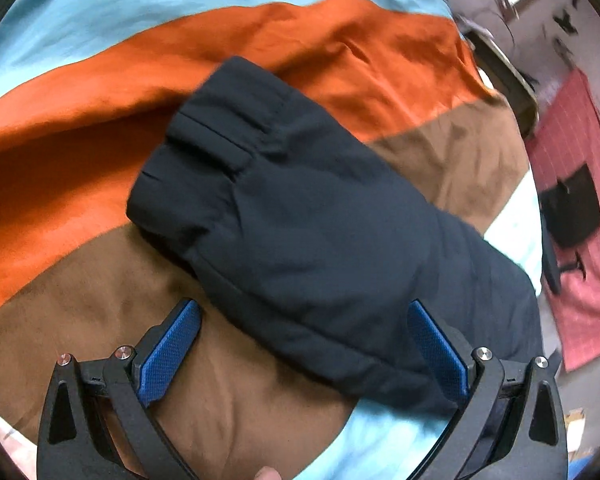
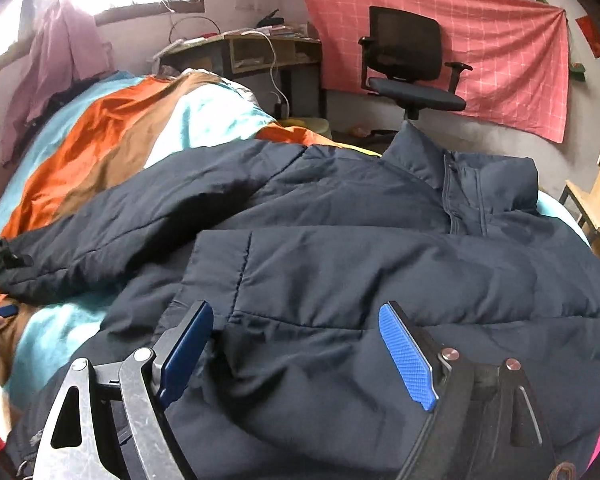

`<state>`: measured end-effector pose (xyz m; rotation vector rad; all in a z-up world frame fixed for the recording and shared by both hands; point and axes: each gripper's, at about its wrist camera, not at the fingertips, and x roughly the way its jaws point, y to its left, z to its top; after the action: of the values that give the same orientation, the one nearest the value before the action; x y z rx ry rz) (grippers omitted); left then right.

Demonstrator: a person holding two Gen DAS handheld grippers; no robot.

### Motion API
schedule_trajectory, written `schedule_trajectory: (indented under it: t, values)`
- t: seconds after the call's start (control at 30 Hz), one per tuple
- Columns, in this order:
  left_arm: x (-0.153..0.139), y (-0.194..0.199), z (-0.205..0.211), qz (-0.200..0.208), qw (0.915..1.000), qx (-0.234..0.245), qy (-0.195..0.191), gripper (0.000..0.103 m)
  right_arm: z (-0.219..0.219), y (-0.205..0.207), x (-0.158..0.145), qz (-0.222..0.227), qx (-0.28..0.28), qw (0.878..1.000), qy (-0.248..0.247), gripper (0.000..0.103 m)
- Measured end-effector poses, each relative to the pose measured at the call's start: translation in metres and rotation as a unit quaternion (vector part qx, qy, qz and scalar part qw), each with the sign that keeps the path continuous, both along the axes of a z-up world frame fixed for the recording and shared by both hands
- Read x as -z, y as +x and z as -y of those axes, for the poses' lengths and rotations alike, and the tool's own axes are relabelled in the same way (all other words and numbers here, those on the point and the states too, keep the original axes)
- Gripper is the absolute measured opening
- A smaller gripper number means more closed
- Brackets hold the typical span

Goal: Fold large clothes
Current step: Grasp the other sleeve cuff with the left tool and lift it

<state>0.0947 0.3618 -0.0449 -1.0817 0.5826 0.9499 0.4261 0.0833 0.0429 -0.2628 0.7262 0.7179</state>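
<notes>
My left gripper [image 1: 304, 352] and right gripper [image 2: 296, 354] gape wide above the navy jacket [image 2: 340, 248]. Its sleeve [image 1: 284, 216] crosses the striped bedspread [image 1: 100, 128]; an office chair [image 2: 412, 64] stands beyond.

The jacket [image 2: 380, 248] is matt, smooth padded cloth. The bedspread [image 1: 260, 52] is soft, creased cloth. The fingers [image 2: 410, 356] bear blue textured pads on black plastic and scuffed metal.

Both two-finger grippers — left [image 1: 302, 354] and right [image 2: 296, 356] — are showing black angular frames, silver round screws and textured blue pads [image 2: 408, 356].
</notes>
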Motion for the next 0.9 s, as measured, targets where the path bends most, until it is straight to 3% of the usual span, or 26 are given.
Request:
schedule_trajectory:
  t: [0.1,0.17,0.2,0.27,0.37,0.5,0.57,0.67,0.83,0.9]
  values:
    - [-0.006,-0.003,0.0,-0.003,0.9997,-0.013,0.02,0.092,-0.007,0.005,0.01,-0.003,0.014,1.0,-0.02,0.085]
    - [-0.009,-0.002,-0.003,-0.007,0.9993,-0.016,0.032,0.065,-0.011,0.007,0.017,-0.006,0.016,0.999,-0.033,0.086]
    - [-0.009,-0.001,-0.005,-0.015,0.9992,-0.017,0.032,0.058,-0.012,0.007,0.02,-0.004,0.017,0.999,-0.037,0.087]
    - [-0.01,0.003,-0.01,-0.013,0.9992,-0.016,0.035,0.029,-0.013,0.006,0.023,0.003,0.019,0.999,-0.042,0.088]
    - [-0.021,0.005,-0.01,0.001,0.9982,-0.01,0.058,0.014,-0.012,0.003,0.028,0.01,0.017,0.999,-0.044,0.089]
    - [-0.059,0.014,0.007,0.016,0.99,0.018,0.139,0.009,-0.005,0.005,0.021,-0.004,0.015,0.999,-0.029,0.09]
    - [-0.086,0.025,0.019,0.029,0.9796,0.045,0.194,0.008,0.004,0.002,0.01,-0.007,0.018,1.0,-0.004,0.09]
    - [-0.129,0.04,0.044,0.058,0.9556,0.092,0.274,0.008,0.015,-0.002,-0.007,0.008,0.015,1.0,0.014,0.09]
    - [-0.192,0.069,0.099,0.127,0.9067,0.183,0.358,0.008,0.051,-0.002,-0.037,0.032,0.027,0.999,0.029,0.09]
    - [-0.207,0.08,0.121,0.155,0.8899,0.219,0.369,0.008,0.073,0.001,-0.047,0.035,0.046,0.998,0.032,0.09]
